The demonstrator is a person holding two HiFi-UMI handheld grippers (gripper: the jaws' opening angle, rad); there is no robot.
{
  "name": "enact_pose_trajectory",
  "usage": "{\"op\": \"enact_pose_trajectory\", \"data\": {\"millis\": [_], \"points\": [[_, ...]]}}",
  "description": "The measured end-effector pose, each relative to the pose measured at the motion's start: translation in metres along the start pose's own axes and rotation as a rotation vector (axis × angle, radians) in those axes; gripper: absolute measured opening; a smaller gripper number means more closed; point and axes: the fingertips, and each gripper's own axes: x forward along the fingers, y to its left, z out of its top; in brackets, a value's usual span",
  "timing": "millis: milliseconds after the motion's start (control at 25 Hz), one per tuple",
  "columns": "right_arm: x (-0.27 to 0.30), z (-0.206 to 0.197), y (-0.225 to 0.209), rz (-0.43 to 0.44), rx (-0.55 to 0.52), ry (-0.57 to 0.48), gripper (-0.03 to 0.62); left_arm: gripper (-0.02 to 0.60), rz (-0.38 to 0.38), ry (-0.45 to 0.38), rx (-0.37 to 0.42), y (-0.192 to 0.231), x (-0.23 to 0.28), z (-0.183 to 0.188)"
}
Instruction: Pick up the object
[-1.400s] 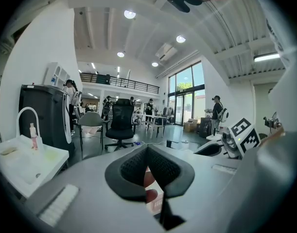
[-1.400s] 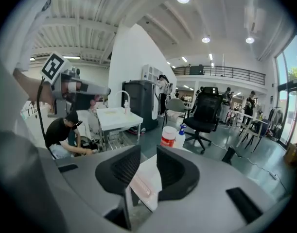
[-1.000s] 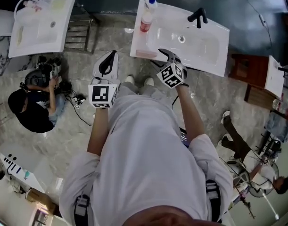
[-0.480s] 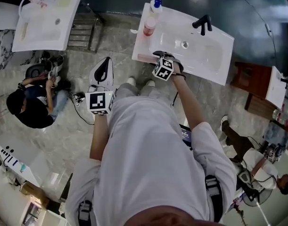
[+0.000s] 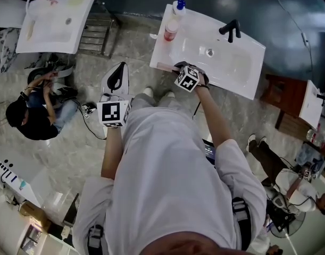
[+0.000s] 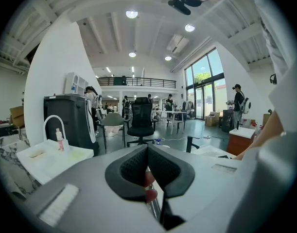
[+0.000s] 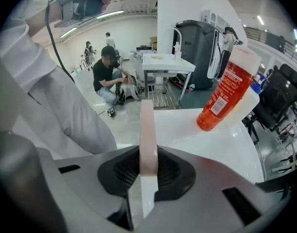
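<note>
Nearest you: left gripper (image 6: 148,152), held at your hip. Its own view shows the fingers (image 6: 132,168) together at the tips with no object between them. Small red spots sit in the gap behind; you cannot tell what they are. That view shows nothing of the sink or the task's object, only an office chair (image 6: 140,120) and open floor.

Next out: right gripper (image 7: 148,154), at the front edge of the sink (image 5: 242,84). Its fingers (image 7: 125,173) are closing on the pink bar (image 7: 148,125), which stands on edge between them with the pads against both flat faces. Below the pink there is a white stretch; whether it belongs to the bar is unclear.

From the head view the marker cube (image 5: 187,79) covers those fingers completely. Only a short pink strip shows to its left along the sink's front rim. No view tells you whether the bar rests on the rim or is clear of it.

Beyond: a red bottle (image 7: 225,89) stands on the sink's left side, its label too blurred to read. A white bottle (image 7: 250,103) is just behind it, mostly hidden; its blue cap shows only from the head view. The black tap (image 5: 230,30) appears in the head view alone.

Farthest: a crouching person (image 7: 109,69) on the floor, near a second sink (image 5: 56,20).
</note>
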Motion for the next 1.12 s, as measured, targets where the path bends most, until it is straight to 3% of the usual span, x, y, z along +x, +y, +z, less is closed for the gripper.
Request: {"op": "enact_pose_trajectory", "data": {"millis": [240, 440, 640, 1120], "points": [[-0.011, 0.007, 0.005, 0.035, 0.119, -0.089, 0.064, 0.0, -0.016, -0.003, 0.022, -0.009, 0.001, 0.004], [-0.029, 0.025, 0.008, 0.073, 0.281, -0.232, 0.064, 0.0, -0.038, -0.007, 0.032, -0.016, 0.003, 0.008], [-0.067, 0.057, 0.007, 0.07, 0.346, -0.395, 0.063, 0.0, -0.066, -0.021, 0.046, -0.026, 0.008, 0.016], [-0.214, 0.14, -0.031, -0.184, 0.317, -0.795, 0.064, 0.0, -0.097, -0.109, 0.093, -0.031, 0.027, 0.067]]}}
